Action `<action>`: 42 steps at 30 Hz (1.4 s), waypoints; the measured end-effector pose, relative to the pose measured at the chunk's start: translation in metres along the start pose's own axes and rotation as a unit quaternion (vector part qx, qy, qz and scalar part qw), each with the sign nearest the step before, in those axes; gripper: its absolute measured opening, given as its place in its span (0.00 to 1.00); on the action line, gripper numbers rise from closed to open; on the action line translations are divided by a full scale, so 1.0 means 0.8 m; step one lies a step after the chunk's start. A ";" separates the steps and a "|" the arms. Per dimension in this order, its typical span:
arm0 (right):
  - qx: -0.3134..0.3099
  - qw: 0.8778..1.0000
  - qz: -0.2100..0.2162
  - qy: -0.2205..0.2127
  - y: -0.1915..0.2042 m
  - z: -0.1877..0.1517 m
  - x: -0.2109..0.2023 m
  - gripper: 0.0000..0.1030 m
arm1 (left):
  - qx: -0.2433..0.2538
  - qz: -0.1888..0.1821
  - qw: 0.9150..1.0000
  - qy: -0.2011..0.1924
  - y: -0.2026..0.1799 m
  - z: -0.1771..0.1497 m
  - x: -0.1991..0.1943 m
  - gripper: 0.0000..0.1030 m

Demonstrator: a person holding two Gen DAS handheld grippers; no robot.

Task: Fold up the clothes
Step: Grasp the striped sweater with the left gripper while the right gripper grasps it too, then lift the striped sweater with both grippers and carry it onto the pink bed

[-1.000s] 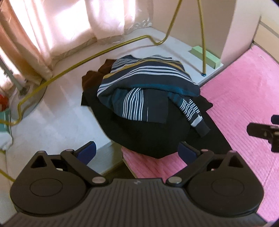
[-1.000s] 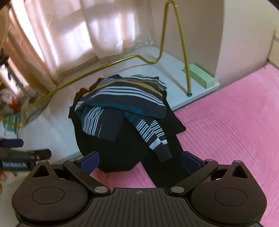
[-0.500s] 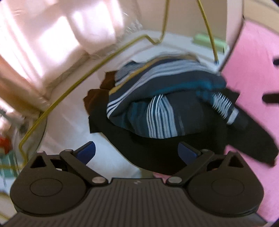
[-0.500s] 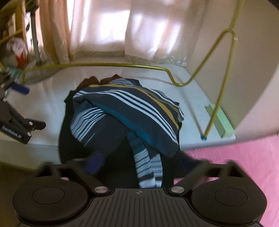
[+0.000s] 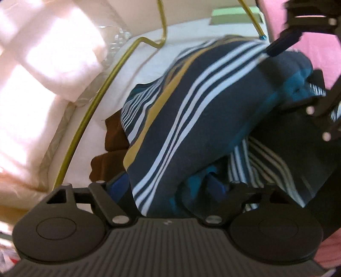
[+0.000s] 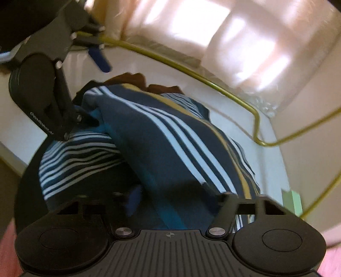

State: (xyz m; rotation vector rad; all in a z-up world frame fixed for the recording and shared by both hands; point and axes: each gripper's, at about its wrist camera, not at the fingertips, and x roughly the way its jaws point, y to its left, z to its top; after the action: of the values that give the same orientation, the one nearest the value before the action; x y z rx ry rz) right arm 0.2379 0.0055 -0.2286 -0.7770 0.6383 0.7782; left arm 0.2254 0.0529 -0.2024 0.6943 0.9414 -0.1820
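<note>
I have both tongs down in the pile of clothes, which sits on a white surface (image 5: 132, 70) next to the pink bed cover (image 5: 309, 53). The navy striped top (image 5: 191, 119), with its white bands and one mustard band, lies crumpled on top of a black garment (image 6: 29, 183), and a brown piece of cloth (image 5: 113, 136) shows at the far side of the pile. My left tongs (image 5: 168, 187) have just been closing, and a fold of the striped top lies between their blue pads (image 5: 119, 187); motion blur keeps me from seeing whether the pads already press on the cloth, so I cannot tell if they pinch it. My right tongs (image 6: 181, 198) have also just been closing, with the teal and navy fabric of the same top bunched between the fingers, but the right pad is buried in the cloth and I cannot tell whether the grip is made. In the right wrist view the left tongs come in from the upper left, one finger sunk into the striped top. A yellow-green metal rod (image 6: 191, 72) curves over the white surface behind the pile, a pale curtain (image 6: 223, 38) hangs behind it, and a green block (image 5: 234, 15) lies near the surface's far edge.
</note>
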 end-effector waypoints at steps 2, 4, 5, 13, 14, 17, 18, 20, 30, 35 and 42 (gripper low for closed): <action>0.013 1.000 -0.006 -0.005 -0.003 0.002 0.007 0.30 | 0.031 -0.005 1.000 -0.002 -0.003 -0.001 0.011 0.72; 0.030 0.999 -0.013 -0.011 -0.007 0.008 0.008 0.09 | 0.048 -0.019 0.999 -0.006 -0.005 0.000 0.016 0.66; 0.042 0.999 -0.017 -0.015 -0.011 0.011 0.004 0.06 | 0.054 -0.028 0.998 -0.008 -0.005 0.001 0.017 0.59; 0.153 0.980 -0.100 -0.076 -0.064 0.016 -0.129 0.04 | 0.056 -0.031 0.992 -0.104 0.008 0.016 -0.076 0.18; 0.169 0.976 -0.111 -0.083 -0.070 0.009 -0.154 0.04 | 0.057 -0.034 0.990 -0.126 0.007 0.020 -0.102 0.18; 0.225 0.958 -0.149 -0.097 -0.080 -0.022 -0.236 0.04 | 0.074 -0.049 0.978 -0.188 -0.010 0.035 -0.183 0.17; 0.248 0.950 -0.161 -0.098 -0.079 -0.039 -0.267 0.04 | 0.079 -0.059 0.974 -0.206 -0.023 0.041 -0.211 0.17; 0.294 0.932 -0.186 -0.099 -0.077 -0.074 -0.329 0.04 | 0.091 -0.084 0.963 -0.239 -0.051 0.052 -0.264 0.16; 0.487 0.816 -0.312 0.017 0.027 -0.358 -0.643 0.04 | 0.183 -0.298 0.876 -0.331 -0.321 0.071 -0.501 0.03; 0.542 0.742 -0.357 0.168 0.104 -0.526 -0.732 0.04 | 0.242 -0.394 0.839 -0.287 -0.484 0.058 -0.544 0.13; 0.601 0.688 -0.358 0.194 0.161 -0.583 -0.764 0.87 | 0.297 -0.375 0.852 -0.211 -0.552 0.027 -0.503 0.40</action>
State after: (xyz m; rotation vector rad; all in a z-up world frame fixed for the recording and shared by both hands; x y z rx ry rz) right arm -0.3071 -0.5326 -0.0819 0.1200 0.9484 -0.6072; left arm -0.1887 -0.3602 -0.0814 0.7672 0.6759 -1.3185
